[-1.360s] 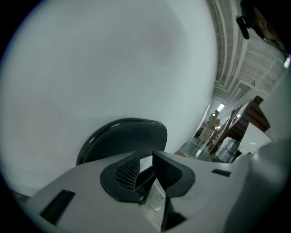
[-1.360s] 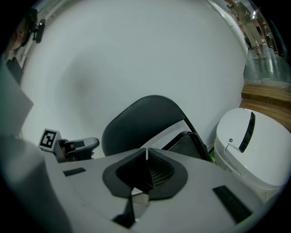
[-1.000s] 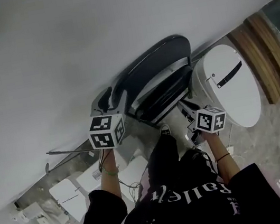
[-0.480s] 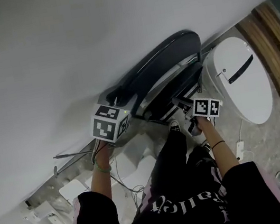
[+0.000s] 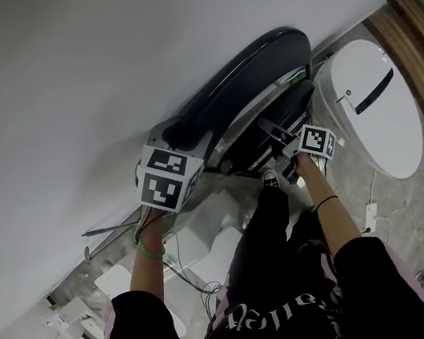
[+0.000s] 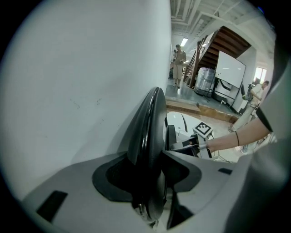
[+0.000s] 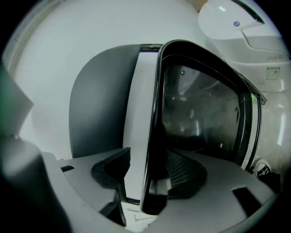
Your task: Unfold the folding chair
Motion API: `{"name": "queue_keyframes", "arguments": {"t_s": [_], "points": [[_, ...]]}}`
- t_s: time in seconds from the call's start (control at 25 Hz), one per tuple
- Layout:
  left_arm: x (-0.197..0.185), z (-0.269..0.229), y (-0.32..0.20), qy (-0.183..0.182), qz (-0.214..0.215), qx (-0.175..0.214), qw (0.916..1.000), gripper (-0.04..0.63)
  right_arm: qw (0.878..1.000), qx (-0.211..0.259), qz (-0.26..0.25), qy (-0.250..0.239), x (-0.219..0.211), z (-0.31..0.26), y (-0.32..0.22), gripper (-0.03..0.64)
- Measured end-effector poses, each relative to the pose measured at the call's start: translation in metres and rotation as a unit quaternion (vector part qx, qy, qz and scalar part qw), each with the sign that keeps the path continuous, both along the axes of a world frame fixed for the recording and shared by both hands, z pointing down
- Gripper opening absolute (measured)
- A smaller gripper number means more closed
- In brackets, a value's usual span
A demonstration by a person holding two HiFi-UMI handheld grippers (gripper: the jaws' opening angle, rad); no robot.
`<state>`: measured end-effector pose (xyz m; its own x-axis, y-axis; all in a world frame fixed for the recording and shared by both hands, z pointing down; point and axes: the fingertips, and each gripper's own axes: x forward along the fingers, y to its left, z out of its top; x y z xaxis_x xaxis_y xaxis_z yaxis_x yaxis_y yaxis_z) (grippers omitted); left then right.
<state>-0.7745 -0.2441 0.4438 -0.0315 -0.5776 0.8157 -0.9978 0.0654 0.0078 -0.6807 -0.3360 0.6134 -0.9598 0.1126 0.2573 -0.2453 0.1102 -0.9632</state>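
The folded black chair leans against the white wall, its curved backrest (image 5: 248, 77) uppermost and the seat (image 5: 267, 137) folded flat under it. My left gripper (image 5: 174, 137) is at the backrest's left end. In the left gripper view its jaws (image 6: 152, 182) have just been opening and straddle the thin backrest edge (image 6: 148, 123) without clamping it. My right gripper (image 5: 271, 128) reaches the seat's edge. Its jaws (image 7: 148, 177) have just been opening too. The dark seat rim (image 7: 157, 113) stands between them with a pale gap on its left side.
A white oval appliance (image 5: 376, 107) stands close to the chair's right side, with wooden boards (image 5: 416, 39) beyond it. White boxes and cables (image 5: 209, 242) lie on the floor by my legs. Far off, a person (image 6: 178, 63) stands in the hall.
Both grippers have come in closer onto the chair. The right one has rolled and moved from beside the seat up to its edge. The left one now sits over the backrest's end.
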Motion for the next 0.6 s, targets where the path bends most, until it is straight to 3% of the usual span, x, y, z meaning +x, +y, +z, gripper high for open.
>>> {"name": "queue_keyframes", "arguments": {"t_s": [0.12,0.2,0.32,0.4,0.6], "points": [[-0.005,0.006,-0.006,-0.006,0.0,-0.003,1.0,0.197,1.0,0.016,0.005,0.025,-0.012,0.011,-0.015,0.226],[-0.005,0.006,-0.007,-0.01,-0.001,0.003,0.9999,0.197,0.999,0.023,0.001,0.042,-0.01,0.016,-0.015,0.144],[-0.002,0.005,-0.01,-0.005,0.001,0.016,0.9999,0.196,0.999,0.017,0.012,0.033,-0.006,0.01,-0.013,0.111],[-0.001,0.006,-0.01,0.005,0.002,0.013,0.9999,0.195,1.0,0.011,0.019,0.021,-0.005,0.005,-0.012,0.038],[0.001,0.01,-0.013,0.011,0.009,-0.003,0.9999,0.192,1.0,0.0,0.002,0.013,0.006,0.003,-0.008,0.037]]}}
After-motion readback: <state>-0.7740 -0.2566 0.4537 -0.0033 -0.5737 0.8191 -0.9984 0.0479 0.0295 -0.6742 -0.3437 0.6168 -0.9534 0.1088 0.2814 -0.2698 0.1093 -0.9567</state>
